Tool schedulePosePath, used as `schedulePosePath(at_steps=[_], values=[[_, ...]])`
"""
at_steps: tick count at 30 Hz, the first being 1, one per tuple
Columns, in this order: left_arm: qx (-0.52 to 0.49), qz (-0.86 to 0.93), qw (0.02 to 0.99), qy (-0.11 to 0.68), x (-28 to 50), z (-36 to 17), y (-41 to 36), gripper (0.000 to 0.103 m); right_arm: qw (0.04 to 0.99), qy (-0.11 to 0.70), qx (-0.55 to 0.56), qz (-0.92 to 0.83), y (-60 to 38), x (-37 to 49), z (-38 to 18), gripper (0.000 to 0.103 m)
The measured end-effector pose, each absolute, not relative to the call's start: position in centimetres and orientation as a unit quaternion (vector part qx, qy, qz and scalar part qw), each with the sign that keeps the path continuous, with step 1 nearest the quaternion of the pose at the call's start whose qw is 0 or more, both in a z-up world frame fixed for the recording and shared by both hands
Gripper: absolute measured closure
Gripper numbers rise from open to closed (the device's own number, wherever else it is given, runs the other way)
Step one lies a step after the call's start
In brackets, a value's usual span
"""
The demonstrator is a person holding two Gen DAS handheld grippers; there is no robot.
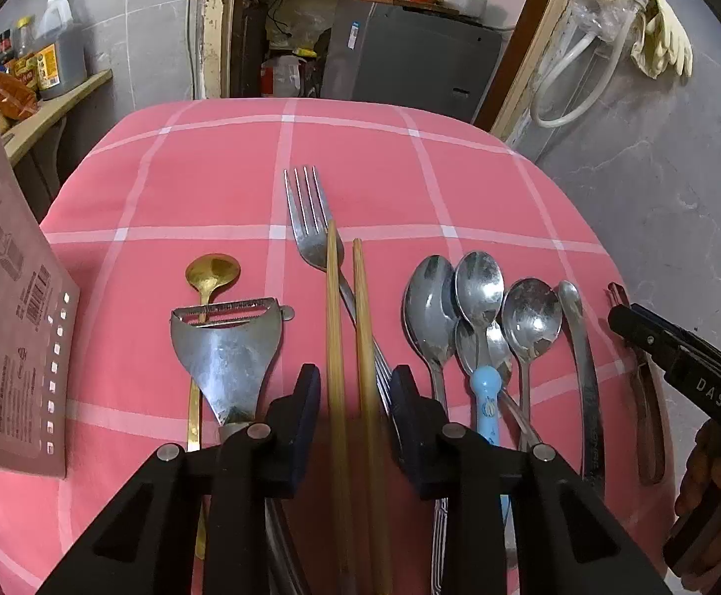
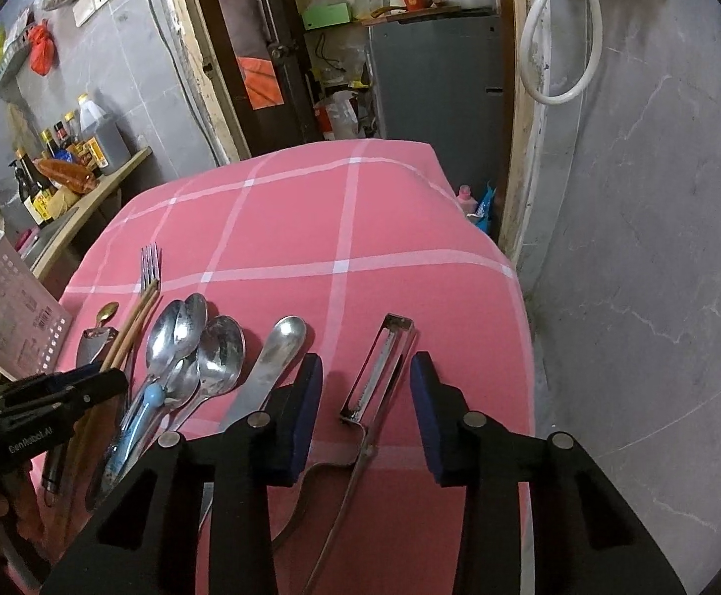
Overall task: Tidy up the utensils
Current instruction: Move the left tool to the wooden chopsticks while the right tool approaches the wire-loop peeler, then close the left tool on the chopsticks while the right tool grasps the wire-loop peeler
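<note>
Left gripper [image 1: 355, 391] straddles wooden chopsticks [image 1: 333, 347], pads apart from sticks, not yet clamping. Right gripper [image 2: 366, 396] likewise brackets slim metal peeler [image 2: 377, 372] near pink cloth's [image 2: 410, 228] right edge, ungripped. Risks: chopsticks rolling apart under closing pads; fork [image 1: 310, 228] beneath snagging; peeler nudged off edge. Spoon cluster [image 1: 479, 317], wide peeler [image 1: 226, 347] crowd left gripper.

2 wrist fisheyes close above the pink checked tablecloth [image 1: 360, 148], angled down, both toward the shared spoons [image 1: 479, 292].
</note>
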State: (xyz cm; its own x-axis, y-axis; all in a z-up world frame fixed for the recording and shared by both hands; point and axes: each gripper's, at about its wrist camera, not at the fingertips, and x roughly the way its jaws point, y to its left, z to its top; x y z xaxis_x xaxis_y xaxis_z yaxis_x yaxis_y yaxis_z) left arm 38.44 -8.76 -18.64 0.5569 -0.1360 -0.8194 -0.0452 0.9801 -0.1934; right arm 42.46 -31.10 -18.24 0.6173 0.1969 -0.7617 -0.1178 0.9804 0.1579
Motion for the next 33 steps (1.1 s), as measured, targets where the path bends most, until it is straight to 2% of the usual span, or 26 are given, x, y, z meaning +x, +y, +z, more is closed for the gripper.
schedulePosePath(at_steps=[9, 12, 13, 15, 16, 24, 25, 33], values=[[-0.087, -0.026, 0.867, 0.49, 39.4, -18.5, -8.9, 0.076, 0.884, 0.462, 0.015, 0.069, -30.0, 43.7, -18.2, 0.07], [-0.079, -0.031, 0.856, 0.51, 40.2, -18.3, -9.1, 0.076, 0.876, 0.478, 0.003, 0.059, -29.6, 44.1, -18.1, 0.078], [-0.075, -0.034, 0.852, 0.518, 40.5, -18.3, -9.1, 0.078, 0.873, 0.484, 0.003, 0.058, -29.6, 44.3, -18.2, 0.084], [-0.077, -0.046, 0.839, 0.537, 41.3, -18.2, -9.2, 0.083, 0.864, 0.499, 0.02, 0.061, -29.7, 44.6, -18.3, 0.087], [-0.084, -0.053, 0.832, 0.546, 41.7, -18.1, -9.2, 0.089, 0.862, 0.502, 0.023, 0.061, -29.7, 44.7, -18.3, 0.088], [-0.121, -0.068, 0.809, 0.572, 42.4, -18.1, -8.7, 0.09, 0.844, 0.521, 0.1, 0.075, -31.1, 44.7, -18.2, 0.092], [-0.135, -0.07, 0.808, 0.569, 42.1, -17.9, -8.3, 0.096, 0.843, 0.52, 0.113, 0.078, -31.5, 44.7, -18.2, 0.092], [-0.144, -0.1, 0.84, 0.514, 38.2, -15.2, -7.5, 0.096, 0.85, 0.481, 0.193, 0.091, -32.1, 40.0, -16.1, 0.092]])
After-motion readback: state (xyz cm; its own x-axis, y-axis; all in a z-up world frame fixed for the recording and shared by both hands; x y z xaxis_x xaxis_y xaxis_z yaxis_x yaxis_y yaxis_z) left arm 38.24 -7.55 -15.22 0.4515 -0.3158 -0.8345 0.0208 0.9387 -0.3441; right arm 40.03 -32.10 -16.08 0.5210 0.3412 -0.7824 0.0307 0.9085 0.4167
